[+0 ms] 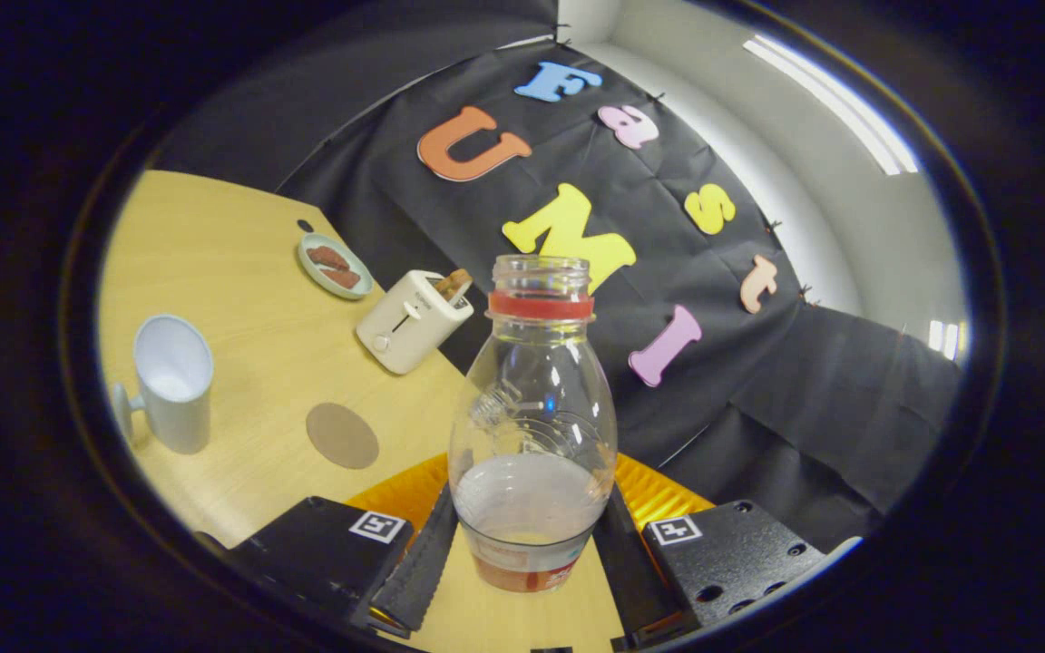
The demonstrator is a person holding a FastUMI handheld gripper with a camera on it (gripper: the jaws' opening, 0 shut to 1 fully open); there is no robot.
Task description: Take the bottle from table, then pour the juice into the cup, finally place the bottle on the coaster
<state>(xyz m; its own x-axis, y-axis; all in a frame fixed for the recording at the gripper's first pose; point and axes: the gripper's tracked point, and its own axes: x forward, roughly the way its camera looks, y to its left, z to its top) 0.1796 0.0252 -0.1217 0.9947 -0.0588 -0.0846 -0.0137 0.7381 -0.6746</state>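
the counter (241,363), pale wood, is seen tilted and is cut off beyond the cup side and under the tool body. a yellow patch (405,494) behind the bottle base is half hidden by the fingers and bottle; what it is cannot be told.

the bottle (533,426) is held between the fingers, clear plastic, cap off, open neck with a red ring under the mouth. a small amount of cloudy pale juice is seen in the lower part, level roughly at the shoulder's base. a label band at the bottom is partly seen through the liquid, too blurred to read. whether the base is touching the counter cannot be told; it is hidden low between the fingers.

the tool (527,544) is closed narrow on the bottle, both fingers pressed against its lower sides.

the toaster (414,319), white, is seen beyond the bottle near the counter's far edge, with something brown sticking out of the slot.

the cup (170,385), white, with its handle turned away, is standing well apart from the bottle; its inside looks empty.

the plate (334,266), pale, is lying beyond the toaster, with brown food on it hard to make out.

the coaster (342,435), round and brown, is lying flat between cup and bottle, bare.
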